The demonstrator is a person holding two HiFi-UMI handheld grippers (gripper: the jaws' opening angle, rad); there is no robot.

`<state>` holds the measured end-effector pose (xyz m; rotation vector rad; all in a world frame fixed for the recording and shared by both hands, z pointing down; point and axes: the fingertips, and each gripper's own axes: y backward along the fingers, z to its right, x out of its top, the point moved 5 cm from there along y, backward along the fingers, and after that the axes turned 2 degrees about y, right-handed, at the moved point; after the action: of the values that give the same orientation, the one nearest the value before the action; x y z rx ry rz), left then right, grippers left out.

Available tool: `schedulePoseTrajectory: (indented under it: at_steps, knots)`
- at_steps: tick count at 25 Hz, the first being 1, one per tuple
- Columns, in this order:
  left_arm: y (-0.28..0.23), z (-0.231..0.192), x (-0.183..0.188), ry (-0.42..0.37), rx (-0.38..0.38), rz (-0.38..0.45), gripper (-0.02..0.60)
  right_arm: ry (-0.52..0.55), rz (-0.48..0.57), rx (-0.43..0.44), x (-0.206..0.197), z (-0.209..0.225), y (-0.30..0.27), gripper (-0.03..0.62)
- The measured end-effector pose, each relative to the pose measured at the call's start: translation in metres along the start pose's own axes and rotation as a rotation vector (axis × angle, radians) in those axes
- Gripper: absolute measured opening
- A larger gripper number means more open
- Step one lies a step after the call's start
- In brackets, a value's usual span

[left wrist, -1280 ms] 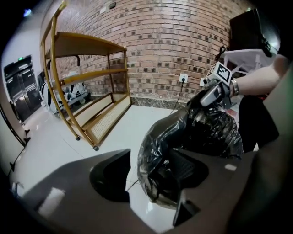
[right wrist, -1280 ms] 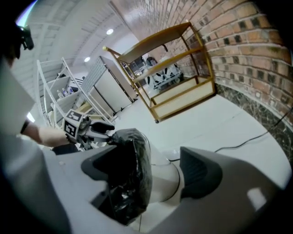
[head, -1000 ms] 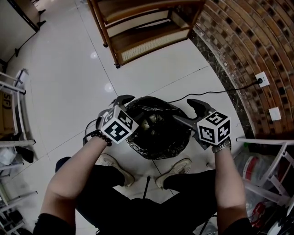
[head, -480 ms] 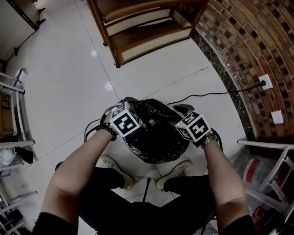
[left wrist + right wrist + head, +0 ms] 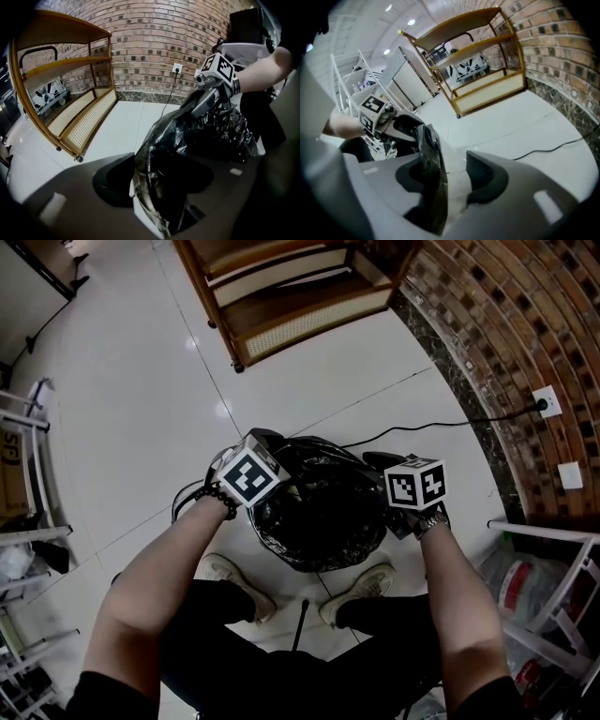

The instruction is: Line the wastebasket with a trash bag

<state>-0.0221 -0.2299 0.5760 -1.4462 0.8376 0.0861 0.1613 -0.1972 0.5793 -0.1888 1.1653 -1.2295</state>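
Note:
A black trash bag (image 5: 319,512) bulges over the wastebasket on the white floor between the person's feet, and the basket itself is hidden under it. My left gripper (image 5: 265,441) sits at the bag's left rim. In the left gripper view the crumpled bag (image 5: 187,136) fills the gap of the left gripper (image 5: 159,176), which is shut on it. My right gripper (image 5: 380,463) is at the right rim. Its jaws have just been closing in the right gripper view (image 5: 450,171). A fold of bag (image 5: 432,173) lies against one pad, with a pale gap to the other.
A wooden shelf unit (image 5: 291,296) stands ahead and a brick wall (image 5: 506,334) runs along the right. A black cable (image 5: 422,432) crosses the floor to a wall socket (image 5: 548,401). White racks stand at left (image 5: 28,474) and right (image 5: 553,559). Shoes (image 5: 225,573) are just behind the bag.
Both grippers have come down onto the bag's rim. The right one has rolled and moved in from the right, and its jaws now stand around a fold of bag.

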Motion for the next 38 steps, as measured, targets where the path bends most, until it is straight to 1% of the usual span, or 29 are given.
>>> schedulePoseTrajectory:
  at_steps: [2, 5, 6, 9, 12, 14, 17, 18, 19, 20, 22, 23, 25, 26, 27, 28, 30, 31, 33, 35, 36, 38]
  knots:
    - [0.003, 0.001, 0.002, 0.004, -0.010, 0.011, 0.261, -0.011, 0.003, 0.022, 0.002, -0.001, 0.003, 0.202]
    - [0.009, 0.002, 0.003, 0.007, -0.019, 0.030, 0.262, -0.015, -0.012, 0.061, 0.004, -0.003, 0.008, 0.260]
    - [0.012, 0.001, 0.003, 0.010, -0.018, 0.035, 0.262, -0.018, -0.015, 0.071, 0.004, -0.003, 0.010, 0.280]
    - [0.019, -0.003, 0.003, 0.022, -0.012, 0.049, 0.272, -0.044, -0.006, 0.100, 0.005, 0.001, 0.019, 0.314]
    - [0.029, -0.009, 0.002, 0.058, 0.007, 0.070, 0.275, -0.075, 0.015, 0.129, 0.006, 0.004, 0.030, 0.344]
    - [0.039, -0.012, 0.006, 0.084, 0.020, 0.113, 0.275, -0.069, 0.044, 0.107, 0.011, 0.007, 0.042, 0.345]
    - [0.055, -0.015, 0.007, 0.114, 0.042, 0.163, 0.275, 0.023, 0.131, 0.006, 0.030, 0.003, 0.073, 0.344]
    - [0.062, -0.015, 0.008, 0.111, 0.054, 0.179, 0.275, 0.070, 0.160, -0.024, 0.039, -0.004, 0.084, 0.331]
    - [0.068, -0.013, 0.010, 0.095, 0.066, 0.196, 0.272, 0.121, 0.181, -0.042, 0.047, -0.015, 0.093, 0.289]
    - [0.074, -0.008, 0.012, 0.070, 0.072, 0.210, 0.262, 0.169, 0.190, -0.041, 0.053, -0.029, 0.100, 0.231]
    - [0.083, 0.008, 0.017, 0.005, 0.054, 0.232, 0.234, 0.239, 0.159, 0.015, 0.057, -0.066, 0.100, 0.117]
    - [0.087, 0.018, 0.019, -0.024, 0.036, 0.238, 0.219, 0.259, 0.115, 0.059, 0.054, -0.085, 0.092, 0.075]
    - [0.094, 0.036, 0.021, -0.060, -0.002, 0.244, 0.206, 0.250, -0.010, 0.139, 0.039, -0.115, 0.066, 0.067]
    - [0.097, 0.042, 0.022, -0.067, -0.014, 0.248, 0.204, 0.210, -0.071, 0.160, 0.030, -0.124, 0.050, 0.067]
    - [0.101, 0.047, 0.024, -0.070, -0.022, 0.255, 0.201, 0.147, -0.123, 0.164, 0.021, -0.127, 0.033, 0.067]
    - [0.104, 0.050, 0.024, -0.070, -0.025, 0.261, 0.198, 0.072, -0.165, 0.150, 0.014, -0.125, 0.016, 0.067]
    - [0.108, 0.053, 0.023, -0.069, -0.025, 0.267, 0.198, -0.048, -0.236, 0.085, 0.000, -0.114, -0.014, 0.067]
    - [0.109, 0.053, 0.020, -0.065, -0.026, 0.265, 0.196, -0.081, -0.267, 0.039, -0.006, -0.107, -0.027, 0.067]
    - [0.109, 0.051, 0.013, -0.050, -0.038, 0.257, 0.193, -0.109, -0.305, -0.065, -0.016, -0.091, -0.047, 0.067]
    - [0.108, 0.048, 0.010, -0.033, -0.048, 0.256, 0.192, -0.121, -0.278, -0.160, -0.016, -0.078, -0.056, 0.067]
    - [0.108, 0.046, 0.010, -0.030, -0.050, 0.259, 0.192, -0.123, -0.238, -0.197, -0.011, -0.074, -0.056, 0.067]
    - [0.107, 0.043, 0.012, -0.037, -0.050, 0.266, 0.192, -0.114, -0.140, -0.245, 0.006, -0.072, -0.050, 0.067]
